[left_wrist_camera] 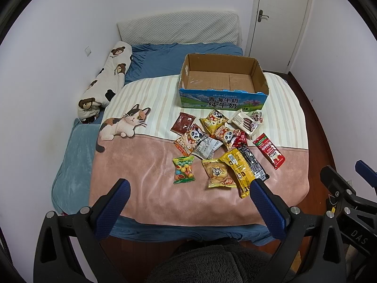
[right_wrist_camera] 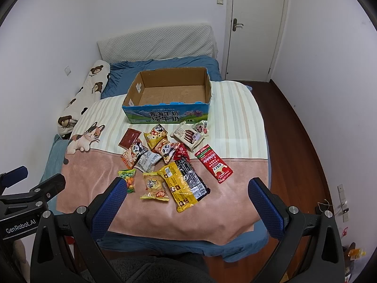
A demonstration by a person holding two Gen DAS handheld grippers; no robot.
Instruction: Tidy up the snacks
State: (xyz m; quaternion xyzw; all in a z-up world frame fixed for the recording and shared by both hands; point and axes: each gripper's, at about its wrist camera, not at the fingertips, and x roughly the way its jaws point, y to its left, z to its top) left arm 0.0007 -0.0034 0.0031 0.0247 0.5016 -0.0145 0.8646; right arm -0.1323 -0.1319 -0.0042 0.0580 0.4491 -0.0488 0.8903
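Snacks (left_wrist_camera: 219, 146) lie in a loose pile on the pink-and-striped blanket (left_wrist_camera: 146, 179), just in front of the empty cardboard box (left_wrist_camera: 223, 80), likely the place they go since it sits open-topped within reach. Nothing packed yet. Left gripper (left_wrist_camera: 188, 195) hangs above the bed's near edge, jaws spread wide, holding nothing. Right gripper (right_wrist_camera: 186, 194) likewise wide apart, empty, touching no packet, hovering near the yellow packet (right_wrist_camera: 179, 186).

Home bedroom: bed (left_wrist_camera: 165, 56) with cat-print blanket (left_wrist_camera: 150, 169), bear bolster (left_wrist_camera: 106, 80), white door (left_wrist_camera: 280, 16).
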